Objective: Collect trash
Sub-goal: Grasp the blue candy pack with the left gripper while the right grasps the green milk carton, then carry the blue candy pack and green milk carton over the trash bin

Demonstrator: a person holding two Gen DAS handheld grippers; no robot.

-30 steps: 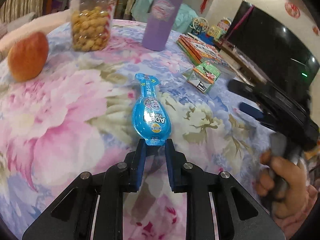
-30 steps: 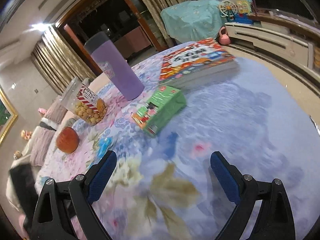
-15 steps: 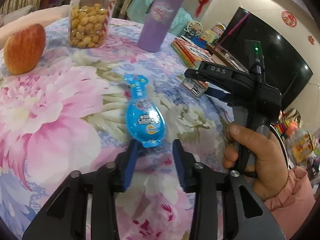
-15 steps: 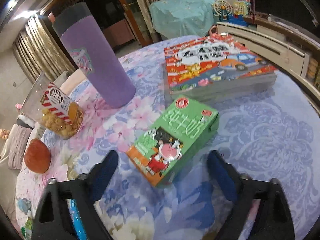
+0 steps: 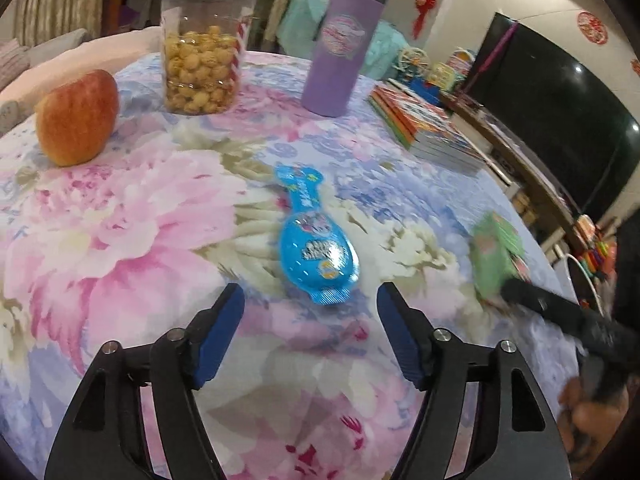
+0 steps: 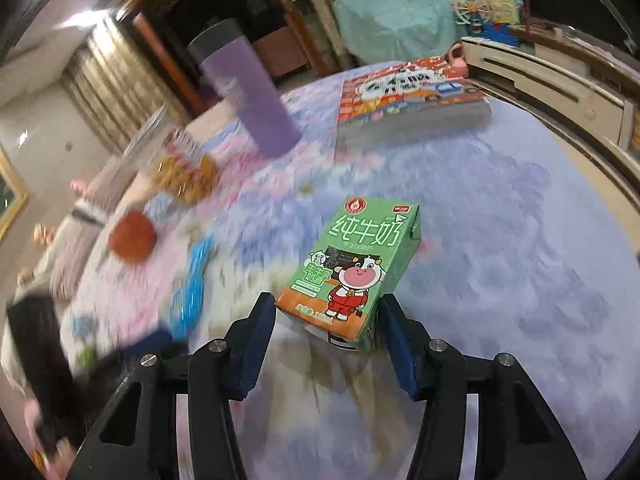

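Two tools: you hold one in each hand over the flowered worktop (image 5: 120, 216).
Left tool (image 5: 311, 312): your jaws have just been opening and now stand wide, gripping nothing; the near end of the blue wrapper (image 5: 316, 252) lies just ahead of the tips, clear of both pads.
Blue wrapper: flat on the worktop, narrow end pointing away from you, toward the purple tumbler (image 5: 346, 44).
Right tool (image 6: 328, 332): your jaws have just been closing around the near end of the green milk carton (image 6: 356, 264); both pads sit just beside its sides, and you cannot tell whether they press on it.
Green milk carton: between your right tool's fingers, its far end pointing toward the stack of books (image 6: 412, 100); in the left view it shows only as a green blur at the right.
Apple (image 5: 78, 118): at the far left of the worktop, well apart from both tools.
Snack jar (image 5: 206, 46): upright behind the apple, beside the purple tumbler.
Stack of books: at the far right edge of the worktop.
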